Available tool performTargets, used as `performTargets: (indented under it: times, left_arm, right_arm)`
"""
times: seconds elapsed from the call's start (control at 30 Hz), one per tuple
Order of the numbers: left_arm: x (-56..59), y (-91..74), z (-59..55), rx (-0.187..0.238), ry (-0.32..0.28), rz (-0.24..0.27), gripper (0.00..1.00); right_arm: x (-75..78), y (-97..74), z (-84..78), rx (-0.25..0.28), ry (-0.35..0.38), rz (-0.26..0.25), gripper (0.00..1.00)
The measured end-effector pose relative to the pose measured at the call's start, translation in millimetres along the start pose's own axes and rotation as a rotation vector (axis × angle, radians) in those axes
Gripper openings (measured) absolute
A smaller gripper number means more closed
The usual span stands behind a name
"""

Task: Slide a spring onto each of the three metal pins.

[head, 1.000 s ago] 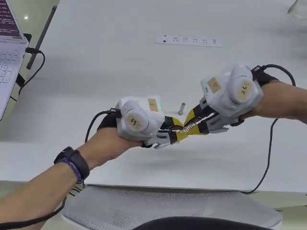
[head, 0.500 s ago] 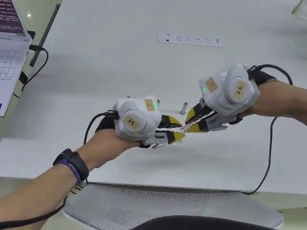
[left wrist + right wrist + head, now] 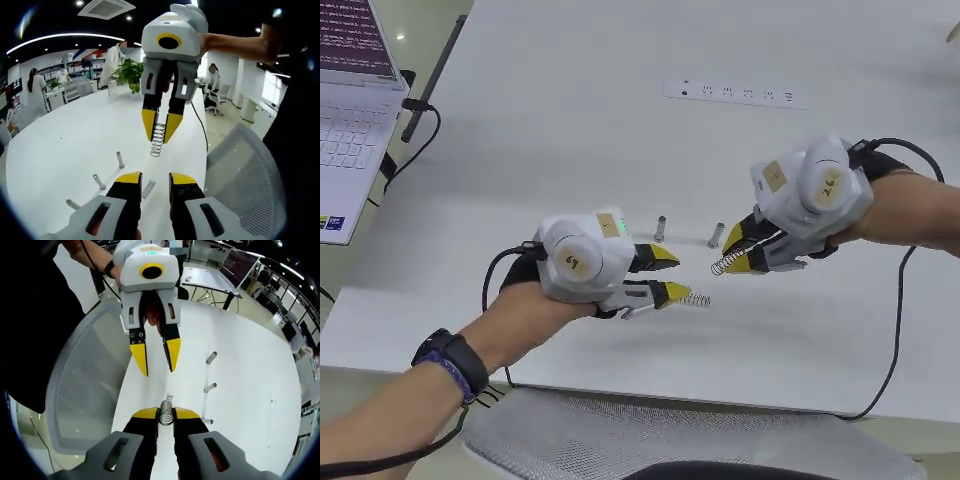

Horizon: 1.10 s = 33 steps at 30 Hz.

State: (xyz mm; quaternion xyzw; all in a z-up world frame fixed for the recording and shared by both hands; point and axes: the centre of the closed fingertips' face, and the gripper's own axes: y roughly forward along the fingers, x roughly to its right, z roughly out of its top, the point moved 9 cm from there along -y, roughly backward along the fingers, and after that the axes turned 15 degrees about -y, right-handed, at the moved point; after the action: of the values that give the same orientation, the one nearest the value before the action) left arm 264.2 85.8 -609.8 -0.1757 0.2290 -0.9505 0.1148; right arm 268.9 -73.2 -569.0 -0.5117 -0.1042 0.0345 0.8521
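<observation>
My right gripper [image 3: 736, 256] is shut on a small steel spring [image 3: 724, 265], held above the white table [image 3: 570, 130]; its free end points at the left gripper. That same spring [image 3: 166, 416] stands between the right jaws. My left gripper [image 3: 673, 274] is open and empty, a short gap from the right gripper. A second spring [image 3: 697, 299] lies on the table just past its tips, and appears as a loose spring [image 3: 148, 188] between the left jaws. Two metal pins [image 3: 660, 228] [image 3: 716, 235] stand behind the grippers. Pins [image 3: 120, 159] [image 3: 99, 181] stand in a row left of the left jaws.
A white power strip [image 3: 735, 93] lies at the back of the table. A laptop [image 3: 345, 110] and a black cable [image 3: 415, 120] are at the far left. A grey mesh chair [image 3: 670, 440] sits at the near table edge. A cable [image 3: 895, 330] trails from the right hand.
The grippers, close together at the spring before, have drawn apart. The left gripper has backed off to the left and stands open. A second spring now lies on the table.
</observation>
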Motion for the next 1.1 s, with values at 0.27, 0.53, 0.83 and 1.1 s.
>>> performTargets:
  times: [0.27,0.53,0.83,1.1]
  left_arm:
    - [-7.9,-13.9,-7.1,0.017,-0.038,0.046,0.17]
    - [-17.7,-30.0,-14.7,0.029,-0.069,0.099,0.21]
    - [-28.2,-50.0,-23.0,0.046,-0.110,0.160,0.25]
    - [-35.9,-65.2,-31.4,0.056,-0.133,0.207,0.30]
  right_arm:
    - [4.2,4.4,-3.2,-0.011,0.015,0.002,0.08]
    - [6.7,14.7,-8.3,-0.012,0.034,0.006,0.08]
    - [12.5,21.7,-15.3,-0.025,0.054,0.004,0.08]
    - [23.8,24.2,-16.3,-0.033,0.056,-0.001,0.08]
